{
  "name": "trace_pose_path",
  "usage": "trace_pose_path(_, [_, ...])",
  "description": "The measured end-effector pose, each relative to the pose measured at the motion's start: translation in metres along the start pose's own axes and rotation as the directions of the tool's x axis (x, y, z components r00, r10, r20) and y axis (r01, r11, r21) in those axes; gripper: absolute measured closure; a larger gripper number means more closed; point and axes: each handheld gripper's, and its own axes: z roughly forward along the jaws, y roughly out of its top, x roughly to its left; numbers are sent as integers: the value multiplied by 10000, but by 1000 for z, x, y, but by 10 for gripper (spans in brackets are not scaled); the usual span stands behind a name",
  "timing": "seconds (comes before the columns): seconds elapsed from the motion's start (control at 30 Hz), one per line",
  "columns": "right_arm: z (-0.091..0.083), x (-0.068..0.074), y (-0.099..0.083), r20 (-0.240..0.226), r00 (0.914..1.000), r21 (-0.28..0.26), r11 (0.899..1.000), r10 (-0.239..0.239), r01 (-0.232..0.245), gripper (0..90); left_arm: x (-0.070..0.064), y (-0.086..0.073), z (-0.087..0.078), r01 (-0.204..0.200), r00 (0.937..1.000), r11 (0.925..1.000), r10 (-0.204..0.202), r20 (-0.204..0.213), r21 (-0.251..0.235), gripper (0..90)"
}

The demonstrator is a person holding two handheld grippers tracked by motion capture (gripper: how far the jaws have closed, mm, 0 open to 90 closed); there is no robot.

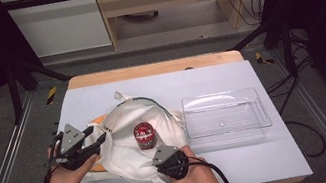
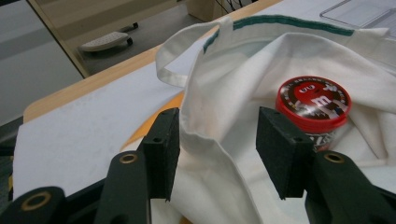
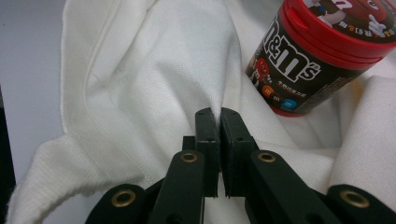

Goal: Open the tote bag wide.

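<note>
A white cloth tote bag [image 1: 122, 129] with a green-trimmed rim lies crumpled on the table's left half. A candy jar [image 1: 144, 135] with a red lid stands upright in a hollow of the cloth; I cannot tell whether it is inside the bag's mouth. My left gripper [image 1: 98, 136] is open, its jaws on either side of the bag's raised left edge [image 2: 205, 130]. Just in front of the jar [image 3: 317, 56], my right gripper [image 1: 160, 151] is shut on a pinched fold of the bag [image 3: 154, 70].
A clear plastic tray [image 1: 226, 118] stands right of the bag with nothing in it. Something orange [image 1: 97, 119] pokes out from under the bag's left side. The white mat [image 1: 244, 158] covers the table; a wooden strip runs along the far edge.
</note>
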Motion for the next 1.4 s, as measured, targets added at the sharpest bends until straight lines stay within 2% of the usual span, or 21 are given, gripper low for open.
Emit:
trace_pose_path(0.27, [-1,0,1,10,10000,2,10000,-12,12,874,11,10,21,94,9998,9995,-99,192,294,495])
trace_pose_path(0.37, [-1,0,1,17,10000,0,10000,1,-1,874,14,9,33,103,9991,9982,-127,395,592,504])
trace_pose_path(0.47, [-1,0,1,7,10000,13,10000,9,-9,875,16,9,45,-47,9996,9965,24,271,838,529])
trace_pose_path(0.57, [-2,0,2,37,10000,40,10000,-13,13,877,20,8,53,-73,9999,9934,64,81,1141,617])
trace_pose_path(0.67, [-2,1,3,121,9998,106,9998,-153,151,881,26,6,60,35,10000,9884,-44,58,1517,802])
trace_pose_path(0.73, [-2,1,3,135,9998,107,9998,-146,144,884,29,3,64,190,9997,9860,-210,104,1656,820])
trace_pose_path(0.87, [-3,1,3,217,9996,92,9998,-187,185,892,36,0,65,444,9990,9878,-424,-165,1490,828])
trace_pose_path(0.97, [-10,-1,5,300,9994,-33,9999,-143,144,894,41,3,59,767,9962,9921,-722,-485,989,830])
trace_pose_path(1.07, [-21,-4,6,478,9988,-254,9996,-109,122,894,45,7,52,776,9942,9954,-731,-784,563,830])
trace_pose_path(1.2, [-30,-3,3,613,9980,-258,9995,-170,186,895,48,2,53,786,9934,9945,-722,-889,698,830])
trace_pose_path(1.4, [-21,1,-8,383,9991,-15,9999,-169,170,897,50,-12,60,880,9918,9904,-772,-1016,1068,829])
